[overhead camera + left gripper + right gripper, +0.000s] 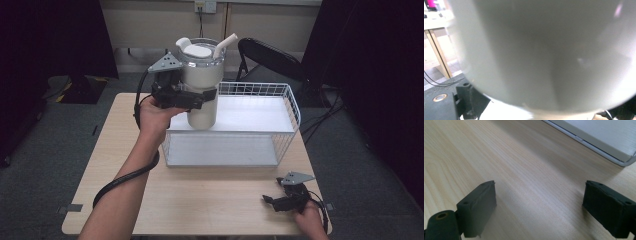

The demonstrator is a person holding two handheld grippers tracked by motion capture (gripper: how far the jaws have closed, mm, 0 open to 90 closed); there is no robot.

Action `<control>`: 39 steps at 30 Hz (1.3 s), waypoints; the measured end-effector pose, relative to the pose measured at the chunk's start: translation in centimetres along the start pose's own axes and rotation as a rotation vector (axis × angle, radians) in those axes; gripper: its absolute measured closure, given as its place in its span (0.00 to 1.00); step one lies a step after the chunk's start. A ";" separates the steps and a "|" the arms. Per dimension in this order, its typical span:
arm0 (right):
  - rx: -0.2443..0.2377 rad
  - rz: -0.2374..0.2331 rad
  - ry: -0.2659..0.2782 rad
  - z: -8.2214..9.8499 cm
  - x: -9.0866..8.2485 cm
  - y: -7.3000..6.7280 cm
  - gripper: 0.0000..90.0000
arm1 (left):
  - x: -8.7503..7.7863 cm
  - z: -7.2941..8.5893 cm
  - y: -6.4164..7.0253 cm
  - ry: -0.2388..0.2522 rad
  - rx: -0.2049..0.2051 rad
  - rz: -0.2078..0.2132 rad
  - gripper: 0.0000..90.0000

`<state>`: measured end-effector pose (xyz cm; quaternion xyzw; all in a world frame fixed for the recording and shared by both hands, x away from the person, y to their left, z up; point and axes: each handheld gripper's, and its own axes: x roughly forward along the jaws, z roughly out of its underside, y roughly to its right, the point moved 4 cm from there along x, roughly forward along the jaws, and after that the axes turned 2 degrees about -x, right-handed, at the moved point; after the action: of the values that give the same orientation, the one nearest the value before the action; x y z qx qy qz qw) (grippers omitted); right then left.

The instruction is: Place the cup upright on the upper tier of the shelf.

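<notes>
The cream tumbler (202, 87) is clenched in the left claw (209, 95) and held above the wire basket's (294, 112) left end; lowering it upright into the basket seems next. The left gripper view brings the tumbler wall (544, 55) close up. The right claw (268, 199), released, rests on the desk (210, 200) before the basket; its gaping jaws are plain in the right gripper view.

Lab room, dark curtains (45, 35), carpet (350, 165), folding chair (267, 55)
</notes>
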<state>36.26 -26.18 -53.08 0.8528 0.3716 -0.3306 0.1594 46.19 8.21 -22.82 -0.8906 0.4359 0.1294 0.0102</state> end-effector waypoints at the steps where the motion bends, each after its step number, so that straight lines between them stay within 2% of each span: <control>1: 0.000 0.000 0.000 0.0 0.0 0.0 0.12 | 0.1 0.0 -0.1 0.006 -0.008 -0.002 0.11; 8: 0.000 0.001 0.000 0.0 0.0 0.0 0.12 | 1.0 -0.1 -0.7 -0.008 0.004 -0.021 0.11; 28: 0.000 0.000 0.000 0.0 0.0 0.0 0.12 | 4.6 0.7 -2.3 -0.033 -0.017 -0.066 0.11; 39: 0.000 0.000 0.000 0.0 0.0 0.0 0.12 | 5.8 1.0 -2.7 -0.054 -0.022 -0.079 0.11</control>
<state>36.26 -26.18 -53.08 0.8528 0.3716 -0.3306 0.1594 51.50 5.55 -25.49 -0.9034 0.3984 0.1575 0.0172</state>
